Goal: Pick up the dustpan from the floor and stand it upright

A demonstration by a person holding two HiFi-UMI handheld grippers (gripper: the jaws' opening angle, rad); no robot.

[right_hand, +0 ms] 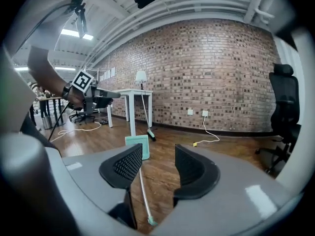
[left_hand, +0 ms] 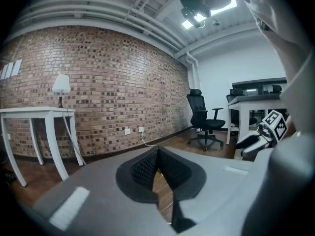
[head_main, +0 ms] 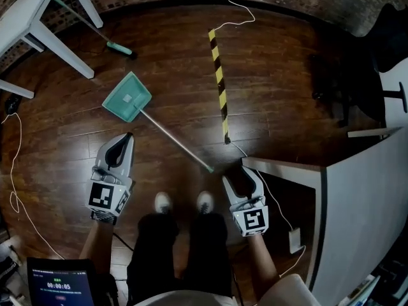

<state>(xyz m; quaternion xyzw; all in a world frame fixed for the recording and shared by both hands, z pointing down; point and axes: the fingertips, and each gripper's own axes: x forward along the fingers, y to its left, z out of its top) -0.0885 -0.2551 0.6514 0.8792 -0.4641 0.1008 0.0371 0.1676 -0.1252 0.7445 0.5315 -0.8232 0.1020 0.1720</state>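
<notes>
Open wooden floor [head_main: 280,62] surrounds the dustpan [head_main: 127,99] and runs along both sides of its long handle [head_main: 175,142]. At upper left, 2 white table legs [head_main: 64,51] and a broom [head_main: 120,48] stand near the pan's far side. A white panel [head_main: 357,196] closes off the right. The black-yellow strip [head_main: 220,88] seems to lie flat.

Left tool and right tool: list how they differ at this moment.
Jaws: the left tool's tips meet; the right tool stands open. Gap: the left tool shows only a sliver of floor, the right tool frames the dustpan handle, lying ungripped on the floor. Place: in the head view the left tool is nearer the dustpan's pan, the right tool nearer the handle's end. Both hold nothing.
</notes>
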